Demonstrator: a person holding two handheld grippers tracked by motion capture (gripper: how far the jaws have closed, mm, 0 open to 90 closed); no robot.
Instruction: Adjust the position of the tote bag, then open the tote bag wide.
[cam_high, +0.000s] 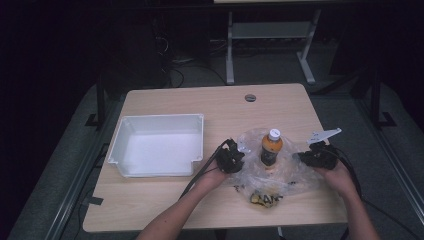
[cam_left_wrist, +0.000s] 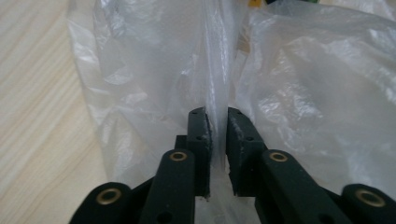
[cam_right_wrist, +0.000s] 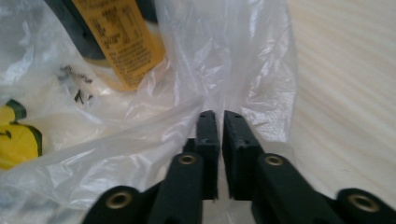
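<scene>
Black pads of my left claw (cam_left_wrist: 217, 133) and right claw (cam_right_wrist: 220, 133) stand slightly parted around the clear crinkled plastic bag (cam_high: 295, 172) near the worktop's (cam_high: 165, 200) front edge; orange bottle (cam_high: 271, 147) sits inside, white tray (cam_high: 120, 145) unfilled.

A light wooden bench (cam_high: 170, 200) carries a white plastic tray (cam_high: 157, 145) on its left half, open side up, its inside bare. Near the far edge of the bench sits a round grey cable grommet (cam_high: 250, 97). Beyond the bench, on the dark floor, stand the white legs of another table (cam_high: 230, 55), with loose cables near them
</scene>
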